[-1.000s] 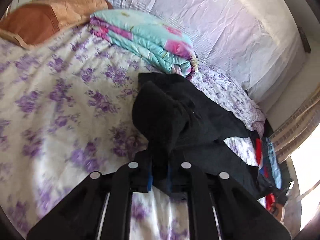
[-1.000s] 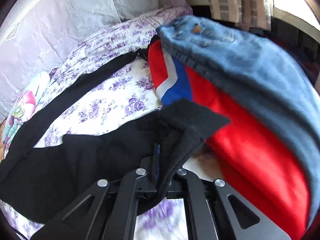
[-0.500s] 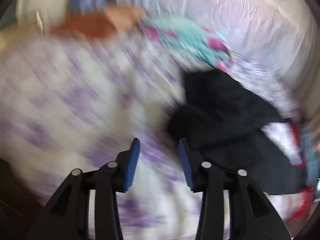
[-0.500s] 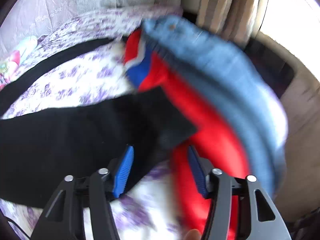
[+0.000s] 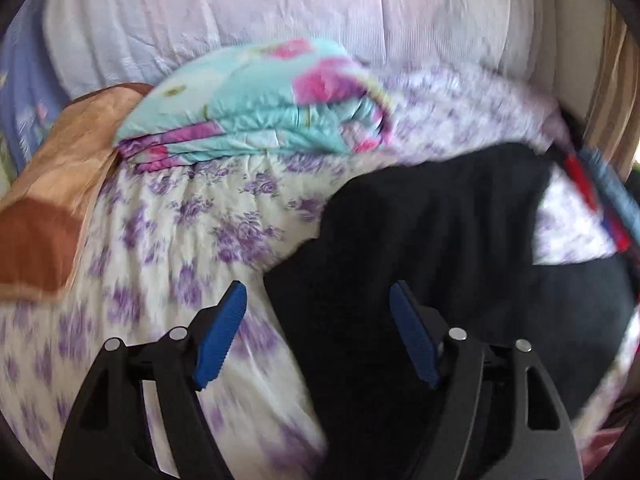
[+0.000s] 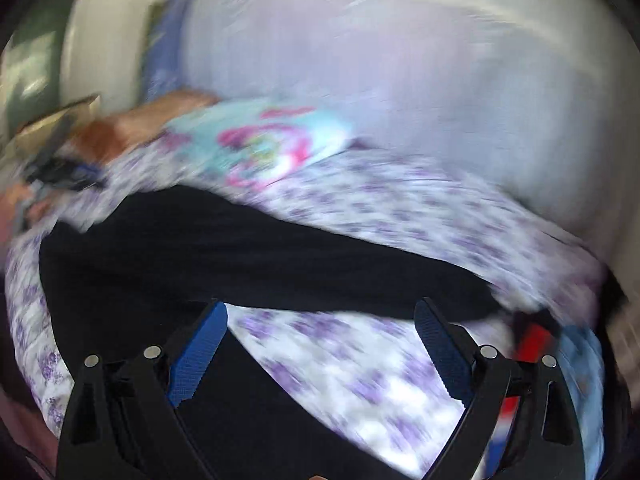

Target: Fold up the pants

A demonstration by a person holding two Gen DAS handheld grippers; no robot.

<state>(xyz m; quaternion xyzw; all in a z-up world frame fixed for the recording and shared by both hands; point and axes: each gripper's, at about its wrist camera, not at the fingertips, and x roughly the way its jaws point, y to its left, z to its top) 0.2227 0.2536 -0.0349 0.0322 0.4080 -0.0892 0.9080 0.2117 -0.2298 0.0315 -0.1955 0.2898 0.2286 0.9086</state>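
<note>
Released: one black pants | two claws (left, right) opening, empty

black pants, plain, no print, ahead of and under the left gripper; same black cloth stretches across in front of the right gripper.
both grippers: black frames, blue ribbed pads.
bedsheet cream-white with purple flower sprigs, left of the left gripper's pads.
folded quilt far ahead: turquoise with pink blossoms, purple edging.
pillow far left: tan and rust-brown.
backdrop cloth pale lilac-white, crinkled.
right of the right gripper: red and light blue fabric, blurred.
</note>
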